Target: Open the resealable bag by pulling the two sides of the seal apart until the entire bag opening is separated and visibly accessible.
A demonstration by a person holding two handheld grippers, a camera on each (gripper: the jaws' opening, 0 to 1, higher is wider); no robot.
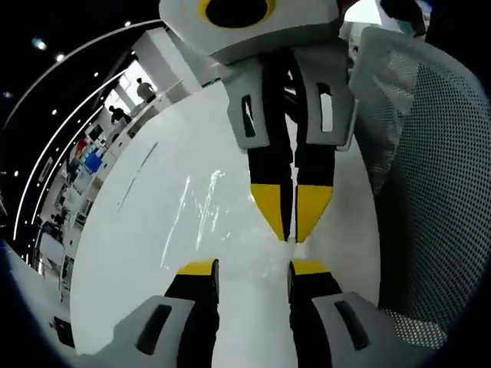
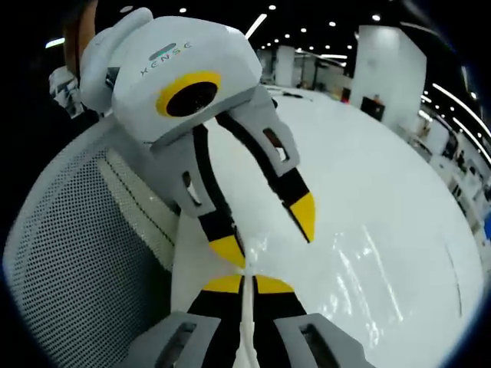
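Clear resealable bag (image 1: pixel 207 222) lies flat on the white table (image 1: pixel 138 253), next to a grey mesh chair back (image 1: pixel 437 176). Right hand-held gripper (image 2: pixel 247 282) is clamped on a thin edge of the bag film, jaws together. Left hand-held gripper (image 1: pixel 253 268) is spread wide over the bag, gripping nothing, tips facing the right one.

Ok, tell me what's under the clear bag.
The white table shows through the clear bag lying on it. Whether the bag holds anything cannot be told; glare blurs it.
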